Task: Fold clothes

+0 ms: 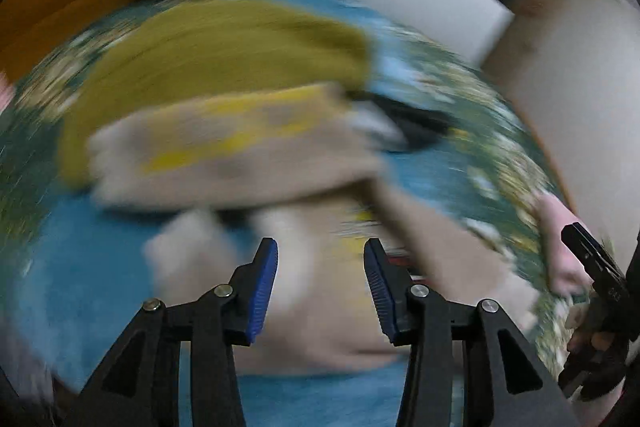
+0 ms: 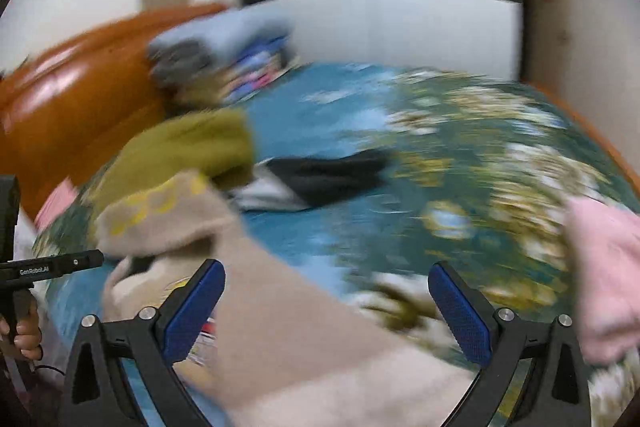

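Both grippers, left (image 1: 320, 291) and right (image 2: 326, 311), gaping, empty; I'd slow down, then pinch the beige garment (image 2: 288, 339) hem evenly.

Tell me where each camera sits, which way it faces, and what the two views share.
Left wrist: on the left gripper, looking along its open fingers over the beige garment and olive garment; the right gripper and its hand show at right.
Right wrist: on the right gripper, open, facing across the bedspread toward the headboard; the left gripper's body shows at left.
Shared: beige, olive and black garment, pink cloth.
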`<state>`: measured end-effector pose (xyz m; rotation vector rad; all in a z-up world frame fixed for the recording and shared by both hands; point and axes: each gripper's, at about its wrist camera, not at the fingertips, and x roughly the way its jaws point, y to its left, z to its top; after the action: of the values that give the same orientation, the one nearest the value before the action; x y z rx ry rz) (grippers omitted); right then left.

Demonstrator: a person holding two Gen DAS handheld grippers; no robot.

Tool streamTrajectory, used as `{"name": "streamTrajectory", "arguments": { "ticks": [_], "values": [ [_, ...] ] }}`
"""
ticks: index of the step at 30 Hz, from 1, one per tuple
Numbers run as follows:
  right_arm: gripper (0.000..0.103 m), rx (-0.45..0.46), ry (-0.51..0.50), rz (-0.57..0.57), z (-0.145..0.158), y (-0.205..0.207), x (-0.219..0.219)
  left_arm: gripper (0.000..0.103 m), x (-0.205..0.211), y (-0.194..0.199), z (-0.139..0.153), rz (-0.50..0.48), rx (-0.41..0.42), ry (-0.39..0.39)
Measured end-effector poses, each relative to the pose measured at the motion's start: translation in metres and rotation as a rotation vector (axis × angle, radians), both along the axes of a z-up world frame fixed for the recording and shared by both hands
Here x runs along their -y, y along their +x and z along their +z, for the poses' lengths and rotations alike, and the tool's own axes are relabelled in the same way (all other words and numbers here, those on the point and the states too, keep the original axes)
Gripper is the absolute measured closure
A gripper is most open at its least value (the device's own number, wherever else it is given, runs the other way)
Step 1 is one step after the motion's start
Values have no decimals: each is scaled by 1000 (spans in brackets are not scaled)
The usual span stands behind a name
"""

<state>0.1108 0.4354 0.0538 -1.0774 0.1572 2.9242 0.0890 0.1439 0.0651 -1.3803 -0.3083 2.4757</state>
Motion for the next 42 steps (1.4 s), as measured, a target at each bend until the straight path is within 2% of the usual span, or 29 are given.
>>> {"name": "streamTrajectory", "arguments": {
  "ticks": [3,5,7,8,9,13,15,19,22,24,29,31,33,35,38,42],
  "values": [
    [0,79,-4,115,-26,-49,44,55,41,2,-24,107,103,17],
    [0,139,5,160,-46,-77,64,55,55,1,-40,145,190,36],
    [6,196,26,192,-64,-99,81,55,63,0,-51,160,253,72],
    [14,222,46,202,-72,-108,87,55,65,-1,-55,166,270,84],
    [22,241,64,209,-77,-114,91,55,66,-1,-56,172,281,95],
    [39,311,139,219,-95,-135,103,55,62,-5,-50,166,269,110],
    [59,333,154,218,-101,-143,106,55,58,-10,-52,160,258,115],
    [62,359,184,227,-106,-156,115,55,52,-25,-56,176,256,123],
    [73,367,240,231,-107,-160,120,55,51,-42,-60,192,264,87],
    [81,356,239,213,-101,-158,115,55,45,-48,-64,199,282,60],
    [87,265,78,124,-67,-144,71,57,30,-52,-68,194,277,0],
    [87,213,25,102,-49,-134,54,79,28,-53,-70,193,273,-6],
    [87,156,45,92,-29,-121,42,91,26,-52,-71,183,266,-12],
    [87,110,63,78,-13,-108,36,94,28,-48,-69,176,251,-10],
    [87,27,64,24,17,-92,15,95,29,-42,-59,185,196,18],
    [87,-82,61,-74,62,-66,-14,96,46,-38,-22,223,44,60]
  ]
}}
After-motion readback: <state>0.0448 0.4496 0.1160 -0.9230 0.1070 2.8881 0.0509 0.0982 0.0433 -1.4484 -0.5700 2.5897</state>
